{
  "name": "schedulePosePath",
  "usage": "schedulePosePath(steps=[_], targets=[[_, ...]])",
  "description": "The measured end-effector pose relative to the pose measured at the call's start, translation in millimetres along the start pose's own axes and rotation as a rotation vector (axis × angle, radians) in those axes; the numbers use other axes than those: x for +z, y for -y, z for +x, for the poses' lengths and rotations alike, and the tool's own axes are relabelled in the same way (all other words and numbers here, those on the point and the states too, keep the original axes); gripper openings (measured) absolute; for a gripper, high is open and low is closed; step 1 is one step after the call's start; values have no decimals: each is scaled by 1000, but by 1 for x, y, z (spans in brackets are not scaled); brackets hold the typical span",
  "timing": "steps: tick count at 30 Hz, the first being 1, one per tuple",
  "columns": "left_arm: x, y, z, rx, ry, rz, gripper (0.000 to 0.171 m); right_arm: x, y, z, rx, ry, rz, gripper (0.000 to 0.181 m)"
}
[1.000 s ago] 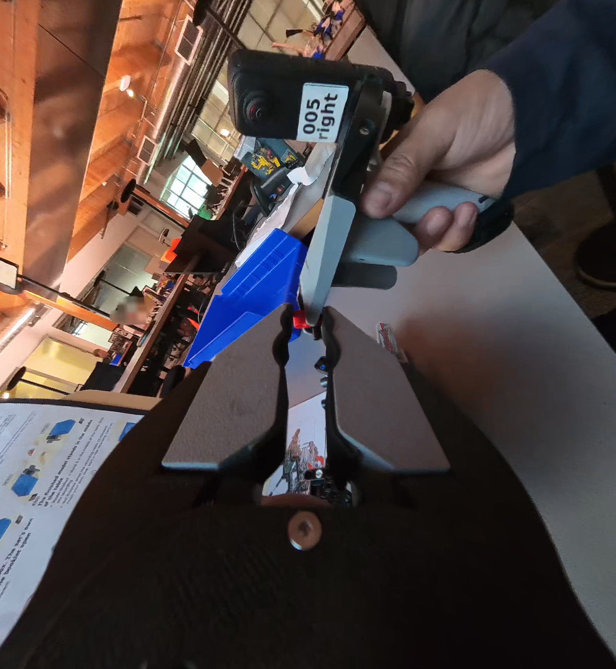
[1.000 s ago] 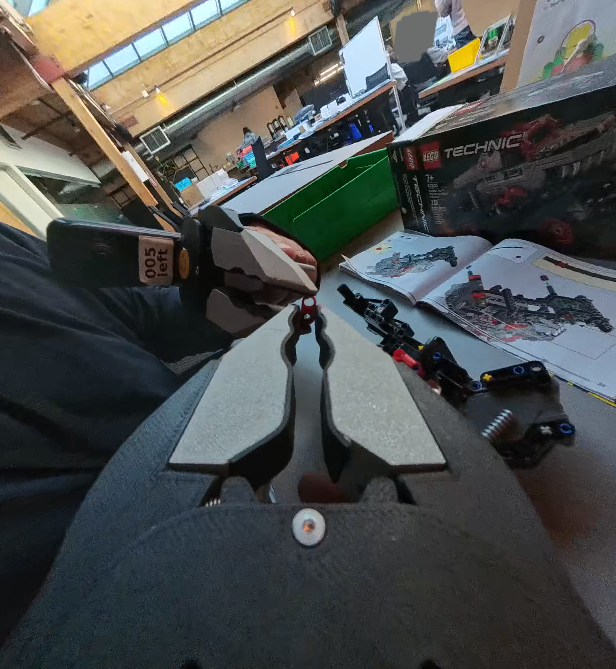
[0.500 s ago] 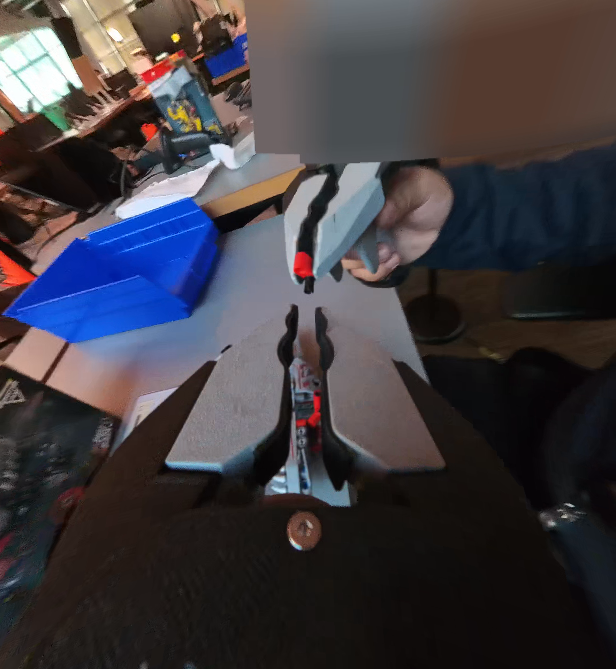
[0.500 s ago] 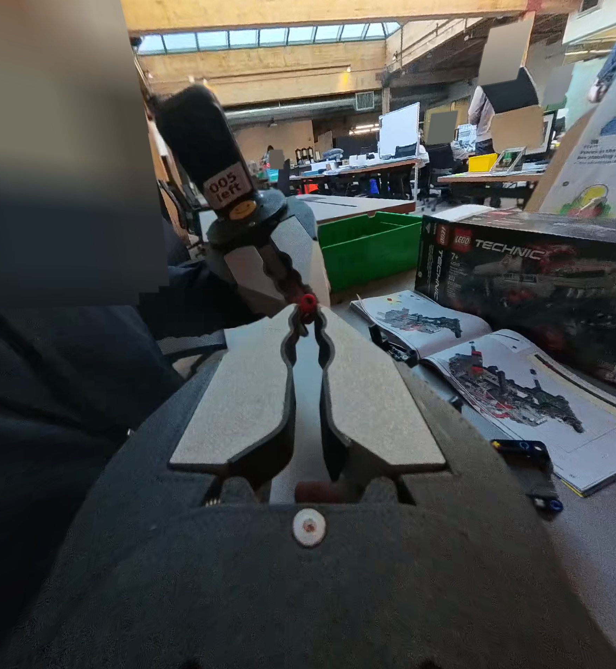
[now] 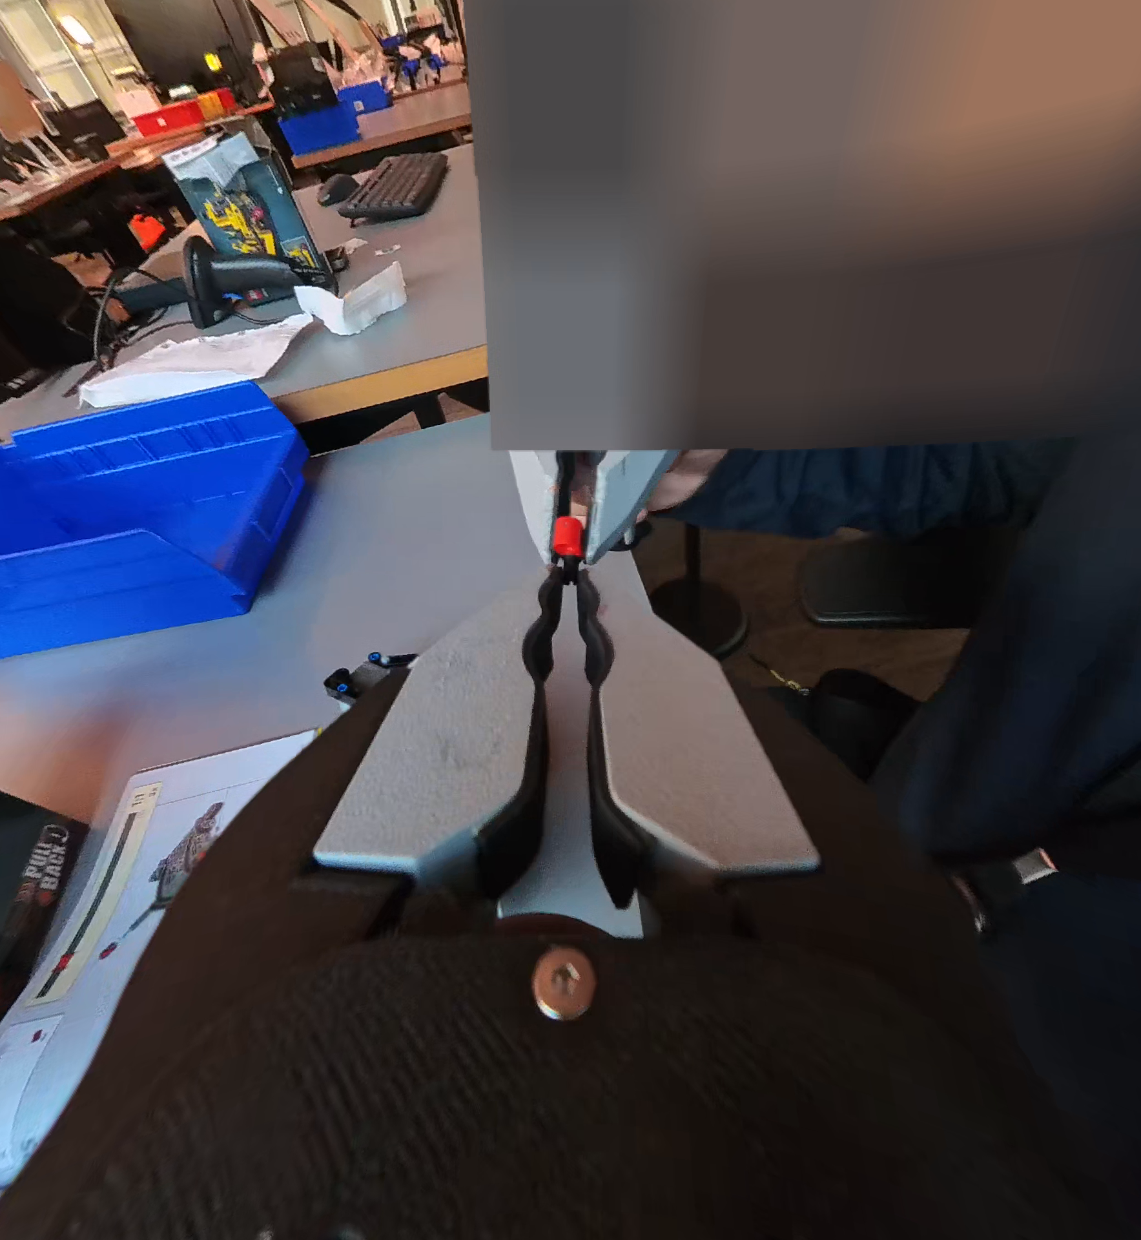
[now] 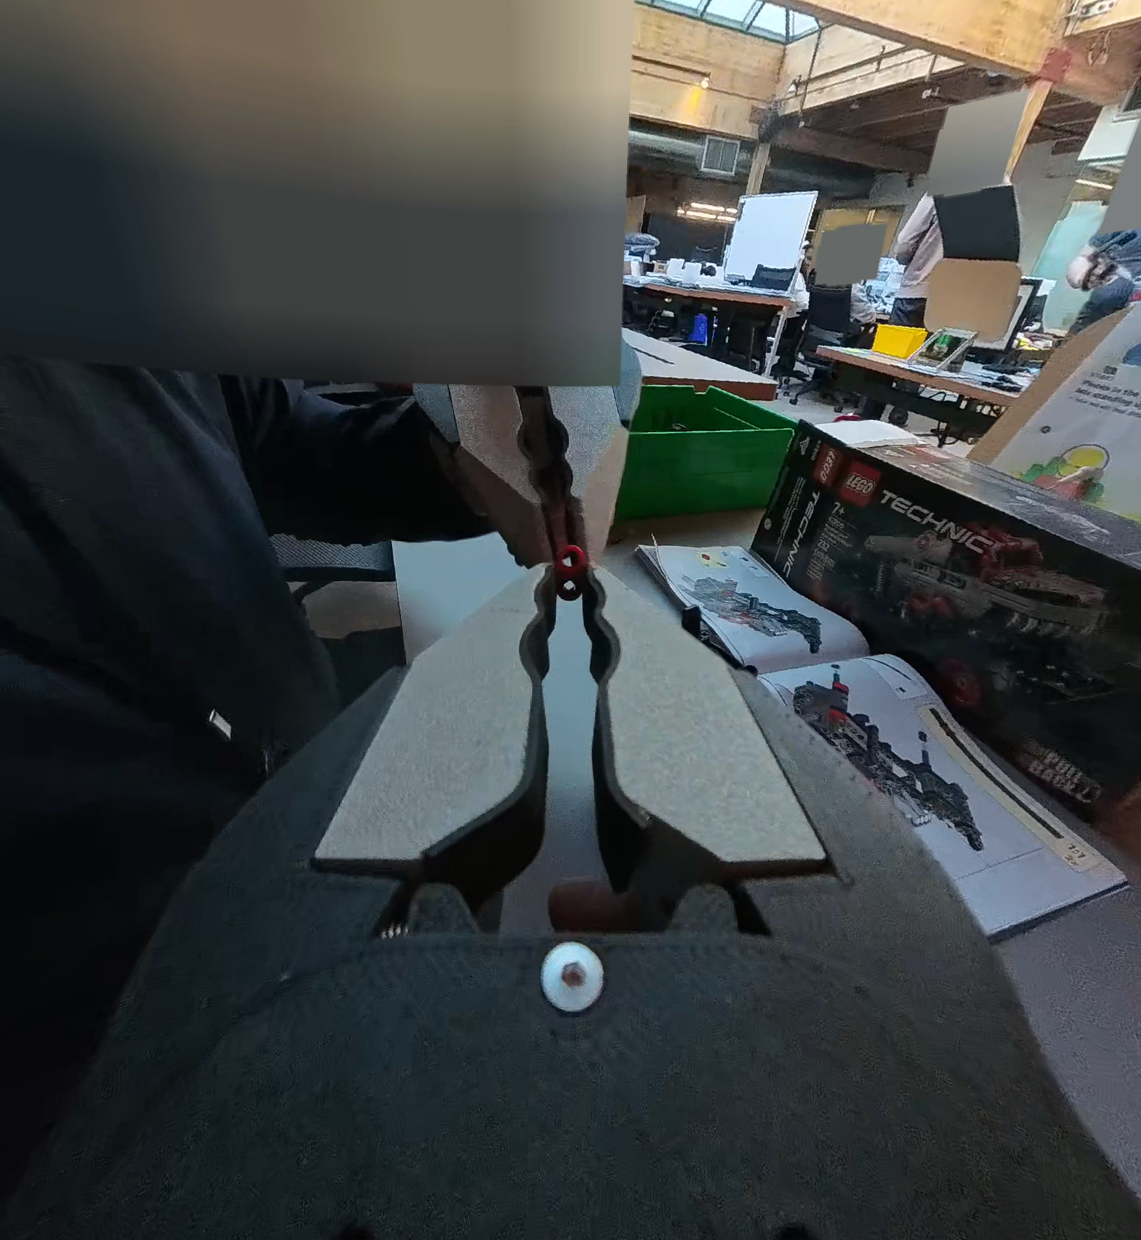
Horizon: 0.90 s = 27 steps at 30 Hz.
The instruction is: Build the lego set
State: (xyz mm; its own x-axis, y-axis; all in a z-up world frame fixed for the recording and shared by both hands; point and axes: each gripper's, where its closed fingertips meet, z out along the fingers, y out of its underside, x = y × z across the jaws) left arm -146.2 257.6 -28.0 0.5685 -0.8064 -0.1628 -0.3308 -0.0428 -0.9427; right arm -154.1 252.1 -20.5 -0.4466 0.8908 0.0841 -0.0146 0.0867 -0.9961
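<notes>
Surface: grey table (image 5: 379, 557) is bearing a blue bin (image 5: 118, 510), open instruction booklet (image 6: 889, 751) and set box (image 6: 997, 604).
Right gripper (image 6: 569, 585): is clenching a small red piece (image 6: 569, 570) at its tips, raised above the table.
Left gripper (image 5: 566, 582): is pinching a thin black pin (image 5: 566, 570), meeting the red piece tip to tip.

Left tool (image 5: 567, 582): matt grey finger plates with a fine grainy texture, edged in smooth black rubbery pads, on a ribbed black body fixed by a shiny metal screw (image 5: 564, 983). Right tool (image 6: 569, 582): the same finish. Red piece (image 6: 569, 569): glossy moulded plastic. Tabletop (image 5: 379, 537): smooth matt grey laminate with a pale wood-coloured edge. Blue bin (image 5: 111, 510) and green bin (image 6: 702, 463): smooth, slightly shiny plastic. Instruction booklet (image 6: 903, 745): satin printed paper. Set box (image 6: 997, 617): glossy dark cardboard.
</notes>
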Motion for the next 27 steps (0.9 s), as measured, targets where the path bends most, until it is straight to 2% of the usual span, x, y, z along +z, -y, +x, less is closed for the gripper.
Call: schedulePosePath(steps=[7, 11, 16, 19, 24, 27], targets=[[-1, -4, 7, 11, 26, 34, 0, 4, -1, -8, -16, 14, 33, 4], [2, -11, 11, -13, 17, 53, 0, 5, -11, -12, -84, 18, -13, 3], [13, -33, 1, 124, 73, -42, 2, 7, -30, 1, -94, 46, -78, 3], [20, -45, -13, 74, 54, -76, 1, 5, -42, 17, -70, 71, -83, 3], [33, -52, -25, -9, 95, -35, 0, -2, -52, 31, -56, 159, -81, 4], [37, -57, -27, -104, 51, -13, 1, -2, -57, 34, 49, 192, -79, 4]])
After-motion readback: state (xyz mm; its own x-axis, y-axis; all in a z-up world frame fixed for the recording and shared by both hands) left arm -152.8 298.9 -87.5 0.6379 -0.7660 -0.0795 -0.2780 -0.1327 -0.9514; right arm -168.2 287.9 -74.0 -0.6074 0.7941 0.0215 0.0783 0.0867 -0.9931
